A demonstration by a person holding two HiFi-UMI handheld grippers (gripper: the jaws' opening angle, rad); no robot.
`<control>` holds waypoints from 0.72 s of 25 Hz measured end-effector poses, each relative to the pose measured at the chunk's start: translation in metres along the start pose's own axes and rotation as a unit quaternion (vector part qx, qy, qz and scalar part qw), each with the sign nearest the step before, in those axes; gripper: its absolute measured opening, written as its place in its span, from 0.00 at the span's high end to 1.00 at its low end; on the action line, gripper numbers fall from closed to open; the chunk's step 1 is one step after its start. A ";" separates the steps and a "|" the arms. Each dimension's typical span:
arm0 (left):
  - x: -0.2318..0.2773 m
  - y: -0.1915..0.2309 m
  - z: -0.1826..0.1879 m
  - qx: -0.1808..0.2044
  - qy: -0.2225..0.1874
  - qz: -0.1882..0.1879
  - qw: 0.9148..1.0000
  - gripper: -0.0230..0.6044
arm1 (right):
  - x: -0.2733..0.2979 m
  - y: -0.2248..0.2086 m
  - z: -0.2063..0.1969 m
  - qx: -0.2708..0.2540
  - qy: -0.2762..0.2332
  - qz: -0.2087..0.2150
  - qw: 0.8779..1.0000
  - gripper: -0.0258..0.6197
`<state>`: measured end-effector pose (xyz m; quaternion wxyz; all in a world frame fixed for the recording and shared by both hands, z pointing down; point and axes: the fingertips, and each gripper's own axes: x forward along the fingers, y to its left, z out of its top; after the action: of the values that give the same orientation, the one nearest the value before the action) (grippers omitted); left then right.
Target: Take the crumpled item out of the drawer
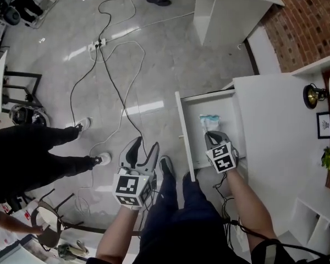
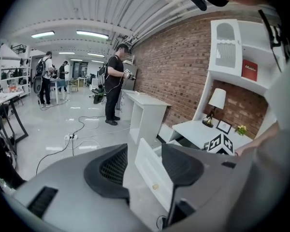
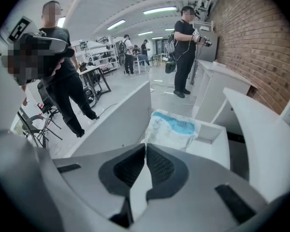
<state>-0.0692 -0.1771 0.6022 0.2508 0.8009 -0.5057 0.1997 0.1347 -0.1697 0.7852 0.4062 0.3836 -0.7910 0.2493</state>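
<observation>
Right gripper (image 1: 210,134) (image 3: 145,146): jaws together, clamped on the near edge of the crumpled item (image 1: 210,121) (image 3: 172,128), a white-and-blue packet. The packet lies inside the open drawer (image 1: 184,137) (image 3: 120,116), at 12 o'clock from that gripper. Left gripper (image 1: 144,150) (image 2: 144,166): jaws apart, nothing between them, over the floor at the drawer's 9 o'clock.
</observation>
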 end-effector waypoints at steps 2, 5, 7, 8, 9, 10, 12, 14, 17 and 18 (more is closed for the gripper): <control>-0.008 -0.008 0.014 0.007 -0.011 -0.003 1.000 0.62 | -0.019 -0.007 0.011 0.015 -0.021 -0.012 1.000 0.94; -0.016 -0.020 0.031 0.016 -0.026 -0.008 0.999 0.62 | -0.048 -0.030 0.025 0.046 -0.055 -0.043 0.997 0.94; -0.018 -0.025 0.043 0.025 -0.037 -0.012 0.999 0.62 | -0.071 -0.052 0.034 0.067 -0.077 -0.071 0.992 0.94; -0.019 -0.028 0.050 0.030 -0.043 -0.013 0.999 0.62 | -0.082 -0.067 0.039 0.078 -0.089 -0.088 0.989 0.94; -0.019 -0.030 0.058 0.035 -0.051 -0.015 0.998 0.62 | -0.094 -0.083 0.043 0.089 -0.099 -0.105 0.986 0.94; -0.020 -0.034 0.065 0.040 -0.057 -0.017 0.997 0.62 | -0.106 -0.100 0.044 0.102 -0.107 -0.120 0.982 0.94; -0.024 -0.044 0.074 0.042 -0.062 -0.023 0.997 0.62 | -0.132 -0.129 0.033 0.134 -0.110 -0.148 0.974 0.94; -0.032 -0.052 0.076 0.037 -0.061 -0.029 0.997 0.62 | -0.155 -0.150 0.010 0.162 -0.101 -0.175 0.966 0.94; -0.039 -0.056 0.081 0.040 -0.064 -0.032 0.997 0.62 | -0.174 -0.179 -0.025 0.184 -0.077 -0.220 0.955 0.94; -0.039 -0.055 0.083 0.042 -0.067 -0.032 0.996 0.62 | -0.177 -0.189 -0.035 0.190 -0.069 -0.235 0.951 0.94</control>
<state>-0.0294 -0.1793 0.5025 0.1889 0.8382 -0.4864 0.1587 0.3700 -0.1826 0.6723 0.3173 0.6450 -0.6425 0.2656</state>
